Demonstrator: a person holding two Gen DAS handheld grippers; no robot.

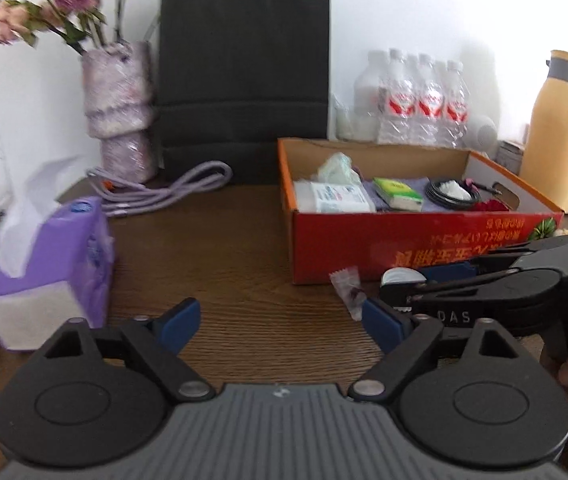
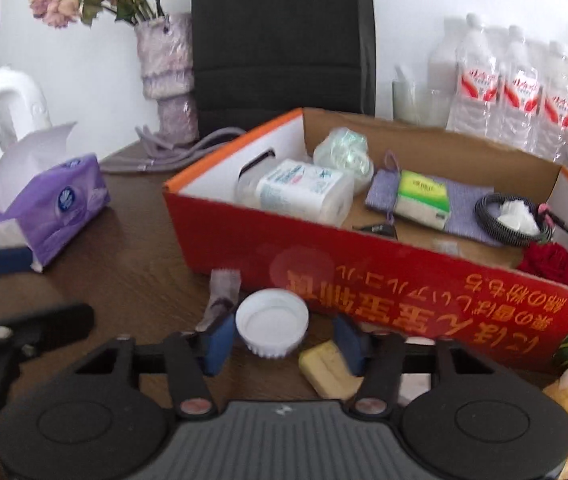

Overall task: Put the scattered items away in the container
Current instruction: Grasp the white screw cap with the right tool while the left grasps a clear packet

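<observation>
The right gripper (image 2: 279, 338) straddles a white cap (image 2: 271, 322) on the table (image 2: 131, 280), its jaws half-narrowed with gaps either side, not yet pinching it, ready for a lift. Just beyond the cap stands the red box (image 2: 404, 276). The left gripper (image 1: 279, 320), wide and empty, hangs clear of a candy wrapper (image 1: 348, 284) ahead-right of it.

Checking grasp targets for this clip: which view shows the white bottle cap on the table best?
The right wrist view: the white bottle cap lies open side up between the right gripper pads, ridged rim fully visible. In the left wrist view only a sliver of the cap shows behind the right gripper's fingers, by the red box.
</observation>
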